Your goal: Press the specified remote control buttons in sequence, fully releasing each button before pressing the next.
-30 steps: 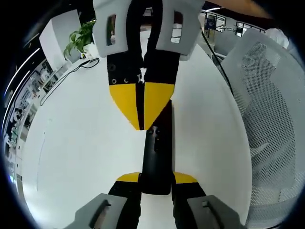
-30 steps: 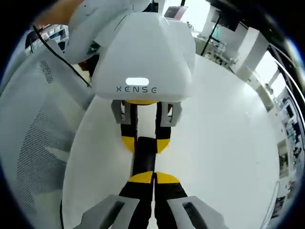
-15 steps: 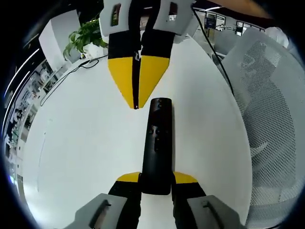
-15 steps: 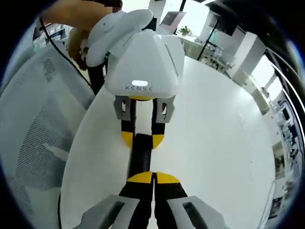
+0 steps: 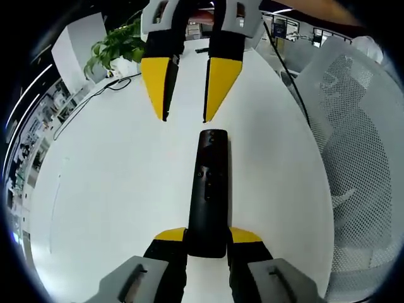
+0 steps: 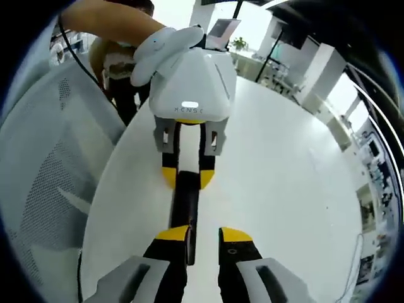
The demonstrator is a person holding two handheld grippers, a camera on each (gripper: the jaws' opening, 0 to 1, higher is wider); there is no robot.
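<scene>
A black remote [image 5: 207, 189] lies lengthwise on the white table [image 5: 107, 189], buttons up. My left gripper [image 5: 207, 236] is shut on its near end, a yellow tip on each side. In the right gripper view the same remote [image 6: 187, 205] runs away from me to the left gripper [image 6: 187, 178], which clamps its far end. My right gripper [image 6: 204, 235] is open, its yellow tips spread, with the remote's end near the left tip. From the left gripper view, the right gripper [image 5: 184, 118] hangs open beyond the remote's far end, clear of it.
A white mesh chair [image 5: 360, 158] stands along one side of the table [image 6: 297, 189]; the mesh chair [image 6: 44, 189] is also at the left in the right gripper view. A potted plant [image 5: 113, 47] and a dark cable [image 5: 95, 101] are at the far edge. A person's arm [image 6: 107, 16] reaches in.
The right gripper, shut with its tip on the remote a second ago, has lifted off, drawn back and opened. The left gripper keeps its hold on the remote.
</scene>
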